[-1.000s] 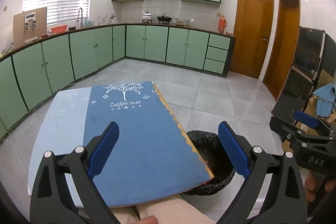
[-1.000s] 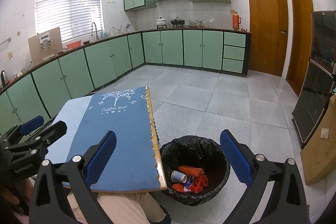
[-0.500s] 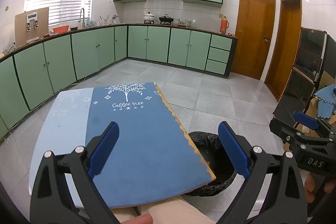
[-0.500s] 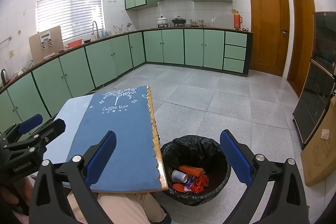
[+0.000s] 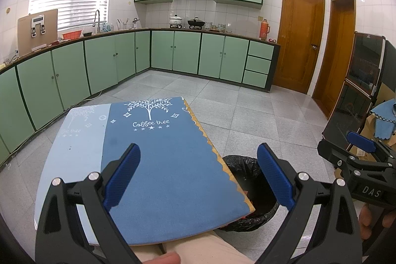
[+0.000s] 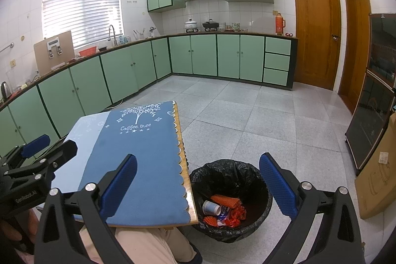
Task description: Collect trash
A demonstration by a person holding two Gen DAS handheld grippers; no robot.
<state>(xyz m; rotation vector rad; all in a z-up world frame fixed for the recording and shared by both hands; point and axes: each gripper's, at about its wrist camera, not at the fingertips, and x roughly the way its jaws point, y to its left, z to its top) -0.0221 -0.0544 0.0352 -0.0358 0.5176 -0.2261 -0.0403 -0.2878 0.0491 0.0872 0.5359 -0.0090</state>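
Trash is all sitting down in the bin, a round one lined with a black bag, parked on the grey tiled floor right against the near right corner of the surface. From the right wrist view you can make out a white paper cup lying on its side, an orange ridged thing behind it, plus some red and orange wrappers bunched up at the bottom. From the left wrist view the bin is mostly hidden behind the surface's edge, so you only get the bag rim.

Surface itself has a dark blue mat with a white tree and "Coffee tree" printed at the far end, scalloped along its right edge, and a lighter blue mat lying beside it along the left side.

Left claw is spread wide with nothing between its blue pads, hovering over the near end of the dark mat. Right claw is just as wide open and also holding nothing, one finger over the mat and the other over the floor past the bin, so the bin sits right between them in view.

Background is a kitchen with green cabinets and a wooden door.
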